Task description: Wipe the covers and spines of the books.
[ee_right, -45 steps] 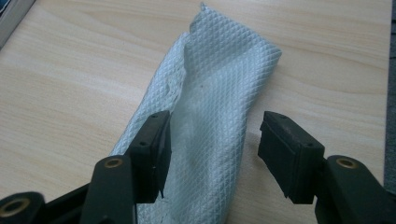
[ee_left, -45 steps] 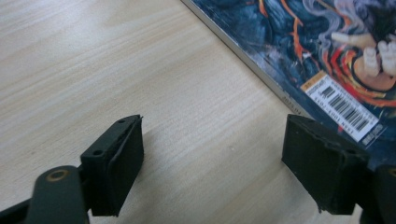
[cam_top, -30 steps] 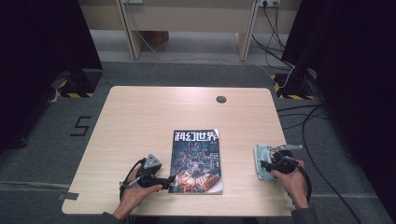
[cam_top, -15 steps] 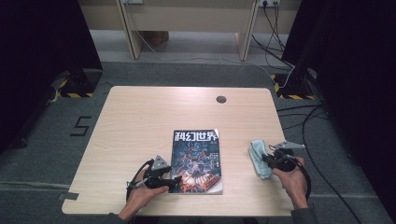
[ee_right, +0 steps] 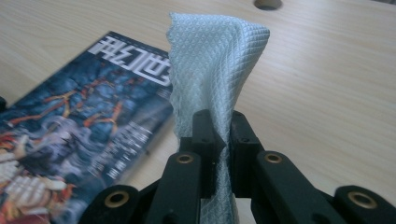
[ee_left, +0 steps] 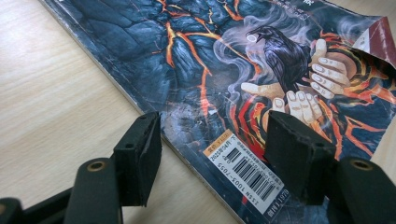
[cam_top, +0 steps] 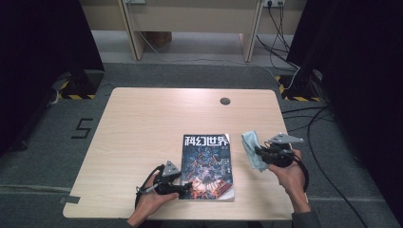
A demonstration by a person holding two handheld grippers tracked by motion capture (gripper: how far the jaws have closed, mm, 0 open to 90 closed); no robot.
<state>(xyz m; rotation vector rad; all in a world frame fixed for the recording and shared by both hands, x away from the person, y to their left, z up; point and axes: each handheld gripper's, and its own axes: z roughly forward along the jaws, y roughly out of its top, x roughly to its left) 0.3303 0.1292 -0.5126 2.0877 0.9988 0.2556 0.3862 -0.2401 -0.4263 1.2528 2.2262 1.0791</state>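
A magazine with a dark lava-and-raven cover lies flat near the table's front edge. My left gripper stands open at its front left corner, one jaw over the wood and one over the cover near the barcode. The magazine has a curled corner at the far right in the left gripper view. My right gripper is shut on a pale blue-grey cloth, held up just right of the magazine. The cloth rises above the jaws, with the magazine lying to the left.
The light wood table has a round cable hole at the back centre. Cables run across the grey floor on the right. Dark curtains stand on both sides.
My right gripper has lifted the cloth off the table and carried it left toward the magazine. My left gripper has moved right onto the magazine's front left corner.
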